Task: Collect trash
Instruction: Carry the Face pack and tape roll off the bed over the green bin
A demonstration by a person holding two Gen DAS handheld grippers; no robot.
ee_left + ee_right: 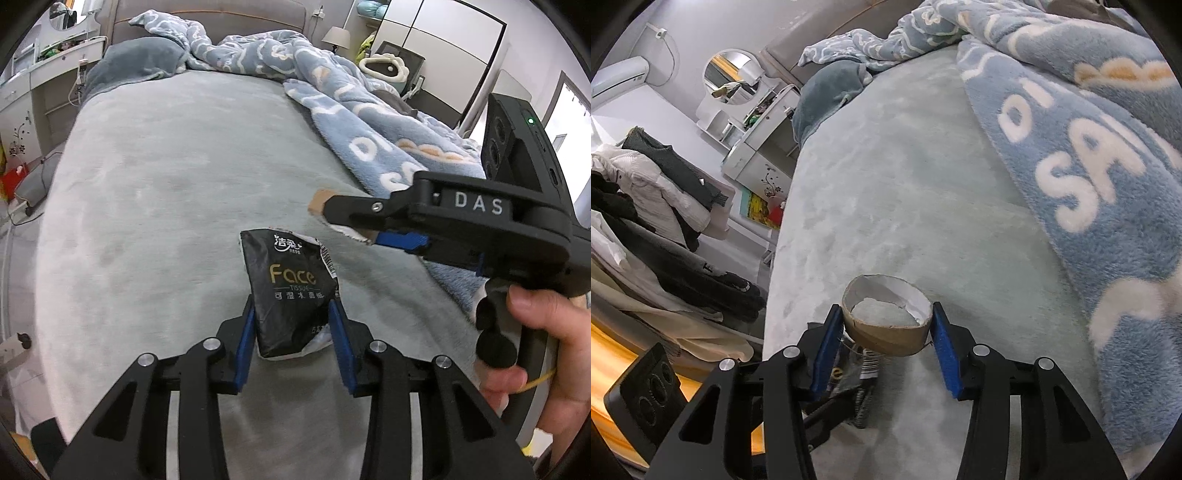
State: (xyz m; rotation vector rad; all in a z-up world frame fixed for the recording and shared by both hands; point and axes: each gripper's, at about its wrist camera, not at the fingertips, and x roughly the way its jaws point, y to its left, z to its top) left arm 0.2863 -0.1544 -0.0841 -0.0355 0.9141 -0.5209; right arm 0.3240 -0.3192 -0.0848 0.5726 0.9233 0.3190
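Note:
A black "Face" tissue packet (291,273), crumpled with white showing at its lower end, is held just above the grey-green bed sheet (166,177). My left gripper (292,310) is shut on its lower half, blue pads pressing both sides. In the right wrist view a short cardboard roll core (886,341) with torn white paper inside sits between the blue pads of my right gripper (886,317), which is shut on it. From the left wrist view the right gripper (343,221) comes in from the right, a person's hand (535,332) on its handle. The packet (855,373) shows below the core.
A rumpled blue fleece blanket (369,129) with white letters covers the bed's right side. A dark pillow (136,66) lies at the head. Left of the bed stand a white dresser (753,155), a round mirror (733,77) and a heap of clothes (665,206).

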